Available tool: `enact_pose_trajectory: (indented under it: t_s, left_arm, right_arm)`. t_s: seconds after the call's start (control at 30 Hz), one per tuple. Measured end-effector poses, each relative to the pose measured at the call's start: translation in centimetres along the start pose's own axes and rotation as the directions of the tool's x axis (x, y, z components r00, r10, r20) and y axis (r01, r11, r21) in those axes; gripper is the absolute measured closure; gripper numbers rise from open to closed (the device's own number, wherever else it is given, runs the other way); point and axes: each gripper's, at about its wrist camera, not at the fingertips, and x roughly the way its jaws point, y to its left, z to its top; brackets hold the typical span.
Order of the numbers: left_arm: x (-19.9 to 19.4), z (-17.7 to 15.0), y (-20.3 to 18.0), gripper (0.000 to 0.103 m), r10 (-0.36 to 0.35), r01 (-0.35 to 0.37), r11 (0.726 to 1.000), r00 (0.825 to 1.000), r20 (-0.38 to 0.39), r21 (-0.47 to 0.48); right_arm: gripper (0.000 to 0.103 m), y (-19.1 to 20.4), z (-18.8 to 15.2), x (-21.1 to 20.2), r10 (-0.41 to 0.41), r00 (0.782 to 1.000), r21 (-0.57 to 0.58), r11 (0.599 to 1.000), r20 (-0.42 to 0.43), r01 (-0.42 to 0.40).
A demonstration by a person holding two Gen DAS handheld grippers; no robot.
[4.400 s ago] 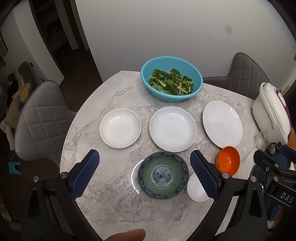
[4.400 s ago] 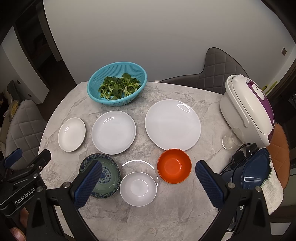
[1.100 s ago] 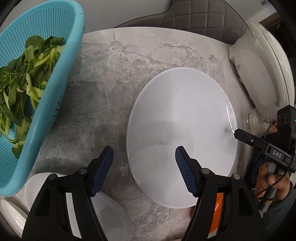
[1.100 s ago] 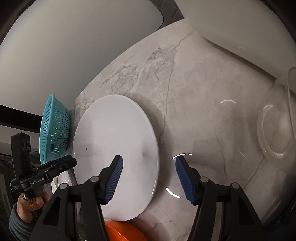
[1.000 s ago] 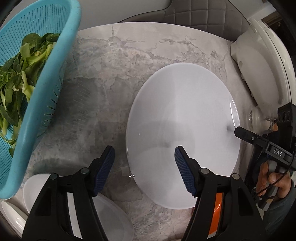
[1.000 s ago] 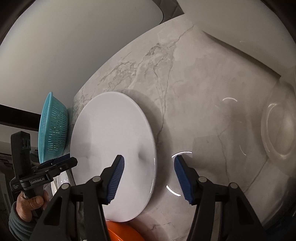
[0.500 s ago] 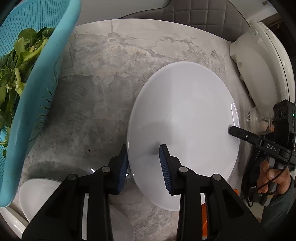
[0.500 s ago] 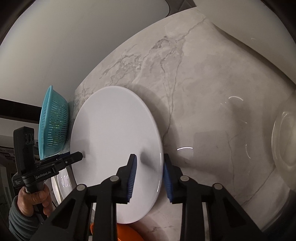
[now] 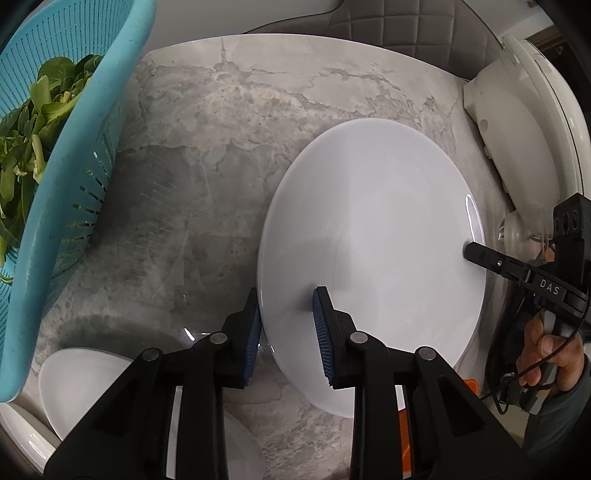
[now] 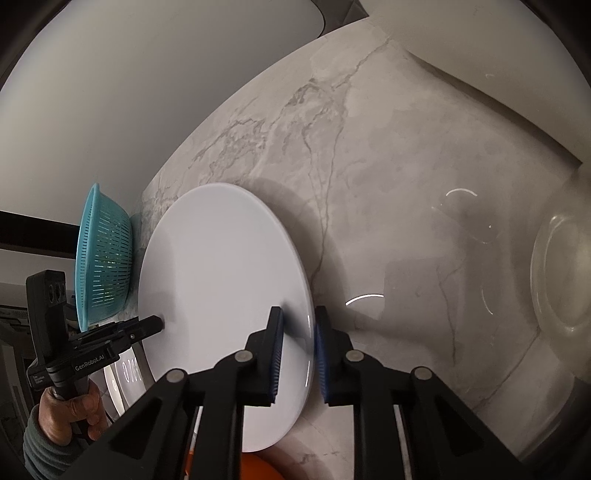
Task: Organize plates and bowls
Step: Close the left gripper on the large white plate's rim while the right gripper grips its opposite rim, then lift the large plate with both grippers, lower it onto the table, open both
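A large white plate (image 9: 373,258) lies on the marble table (image 9: 221,122). My left gripper (image 9: 286,332) is shut on the plate's left rim. My right gripper (image 10: 297,354) is shut on the opposite rim of the same plate (image 10: 221,280). Each gripper shows in the other's view, the right one at the plate's right edge (image 9: 476,254), the left one at its left edge (image 10: 147,326). A medium white plate (image 9: 103,391) lies at the lower left. The rim of an orange bowl (image 10: 255,467) shows under the plate's near edge.
A turquoise colander (image 9: 55,155) with greens stands left of the plate. A white rice cooker (image 9: 524,122) stands close on the right. A clear glass (image 10: 557,280) stands by the cooker. A grey chair (image 9: 388,18) is behind the table.
Both grippers have gone from open around the large plate's rim to shut on it, left on the left rim and right on the right rim.
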Motion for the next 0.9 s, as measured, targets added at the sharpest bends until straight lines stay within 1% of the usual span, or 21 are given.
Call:
enact_pose_trajectory:
  t_s: [0.1, 0.37, 0.53, 0.73, 0.9]
  left_arm:
    - [-0.1, 0.4, 0.1, 0.078, -0.008, 0.008, 1.000, 1.000, 0.001, -0.014]
    - [-1.6, 1.5, -0.8, 0.078, 0.006, -0.006, 1.000, 0.999, 0.037, 0.008]
    - [-2.9, 1.4, -1.2, 0.078, 0.005, -0.005, 1.000, 0.998, 0.056, 0.006]
    - [-6.4, 0.2, -1.7, 0.078, 0.002, -0.002, 1.000, 0.995, 0.103, 0.002]
    - [-10.8, -2.5, -2.5, 0.078, 0.003, -0.004, 1.000, 0.988, 0.153, 0.010]
  right_arm:
    - [0.085, -0.1, 0.3, -0.2, -0.003, 1.000, 0.004, 1.000, 0.009, 0.003]
    - [0.085, -0.1, 1.0, -1.2, -0.008, 0.999, 0.011, 1.000, 0.042, 0.008]
    - [0.085, 0.4, 1.2, -2.0, -0.013, 0.998, -0.011, 1.000, 0.067, 0.014]
    - [0.085, 1.8, 1.2, -4.2, -0.002, 0.995, -0.040, 0.999, 0.104, 0.006]
    - [0.086, 4.0, 0.3, -7.2, 0.018, 0.989, -0.089, 0.996, 0.146, -0.005]
